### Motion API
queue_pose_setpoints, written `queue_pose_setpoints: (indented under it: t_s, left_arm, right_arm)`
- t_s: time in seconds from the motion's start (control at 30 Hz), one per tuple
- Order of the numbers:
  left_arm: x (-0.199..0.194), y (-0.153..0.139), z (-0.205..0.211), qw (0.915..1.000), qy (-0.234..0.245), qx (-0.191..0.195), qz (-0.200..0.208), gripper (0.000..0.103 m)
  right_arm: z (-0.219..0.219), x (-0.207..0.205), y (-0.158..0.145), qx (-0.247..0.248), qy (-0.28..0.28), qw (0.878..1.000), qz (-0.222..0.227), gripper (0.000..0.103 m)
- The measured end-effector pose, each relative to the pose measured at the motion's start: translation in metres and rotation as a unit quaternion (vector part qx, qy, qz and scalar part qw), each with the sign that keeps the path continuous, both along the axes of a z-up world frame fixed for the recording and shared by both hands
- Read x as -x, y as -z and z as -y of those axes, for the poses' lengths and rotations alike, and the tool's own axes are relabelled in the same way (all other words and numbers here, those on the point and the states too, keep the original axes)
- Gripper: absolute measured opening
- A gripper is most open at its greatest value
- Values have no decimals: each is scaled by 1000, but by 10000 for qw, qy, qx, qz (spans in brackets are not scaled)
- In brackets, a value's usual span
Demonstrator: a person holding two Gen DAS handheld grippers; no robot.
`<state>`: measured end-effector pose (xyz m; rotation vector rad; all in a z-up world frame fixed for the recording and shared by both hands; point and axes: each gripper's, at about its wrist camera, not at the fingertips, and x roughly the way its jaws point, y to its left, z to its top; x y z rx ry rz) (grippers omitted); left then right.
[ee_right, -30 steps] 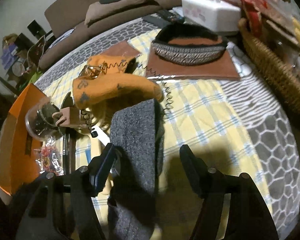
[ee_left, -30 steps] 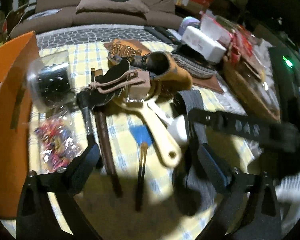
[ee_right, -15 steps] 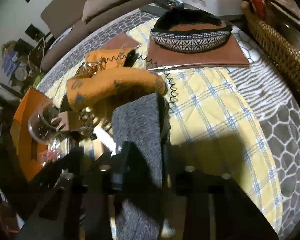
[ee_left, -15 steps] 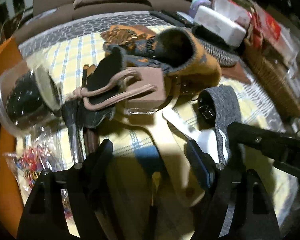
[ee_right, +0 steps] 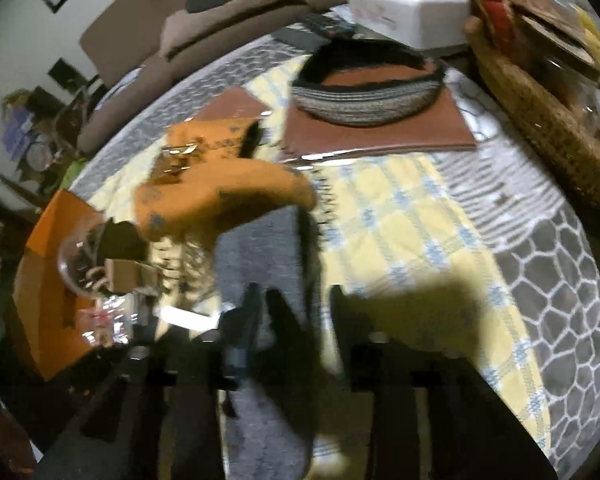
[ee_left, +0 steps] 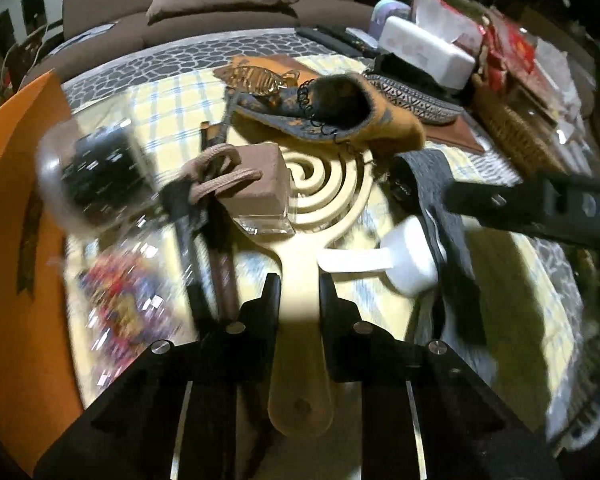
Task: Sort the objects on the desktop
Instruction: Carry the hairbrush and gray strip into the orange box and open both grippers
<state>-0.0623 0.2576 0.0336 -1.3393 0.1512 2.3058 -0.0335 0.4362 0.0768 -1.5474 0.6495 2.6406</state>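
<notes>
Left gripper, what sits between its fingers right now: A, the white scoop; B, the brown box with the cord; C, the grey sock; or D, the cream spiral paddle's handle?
D: in the left wrist view the left gripper is closing with a finger on each side of the cream paddle's handle, while the white scoop lies off to the right.

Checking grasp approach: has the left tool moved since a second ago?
Yes. The left tool came forward toward the brown box, jaws closing around the cream spiral paddle's handle.

Dim, hard shadows, motion blur, fisheye-warped dark edges.
</notes>
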Motion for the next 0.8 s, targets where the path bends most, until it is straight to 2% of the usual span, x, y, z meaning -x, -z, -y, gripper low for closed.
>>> queue_pose_setpoints:
  t_s: [0.1, 0.23, 0.4, 0.57, 0.63, 0.67, 0.7, 0.77, 0.8]
  left_arm:
    - [-14, -3, 12, 10000, 53, -18, 42, 18]
    - [-26, 1, 12, 9998, 115, 165, 38, 18]
    - [-18, 10, 4, 9996, 24, 261, 80, 25]
    - [-13, 10, 5, 9999, 51, 72, 140, 19]
    - [-15, 8, 10, 9999, 29, -37, 157, 19]
    - [-16, 6, 13, 9998, -6, -114, 162, 18]
    - [-15, 4, 14, 9997, -27, -161, 165, 18]
    - [-18, -4, 21, 9993, -66, -334, 160, 18]
    - [-18, -7, 22, 9991, -70, -378, 153, 18]
  right_arm:
    - [17, 5, 4, -227, -201, 9995, 48, 62]
    - [32, 11, 20, -510, -278, 9978, 306, 62]
    - [28, 11, 23, -335, -174, 9988, 300, 64]
    - [34, 11, 24, -241, -275, 9989, 308, 64]
    - [33, 10, 25, -51, -267, 9994, 236, 53]
    - [32, 9, 25, 93, -232, 9994, 231, 42]
    - [29, 7, 21, 149, -109, 9997, 180, 23]
    - [23, 6, 15, 319, -82, 9994, 71, 8]
    - [21, 4, 11, 455, -92, 9989, -19, 8]
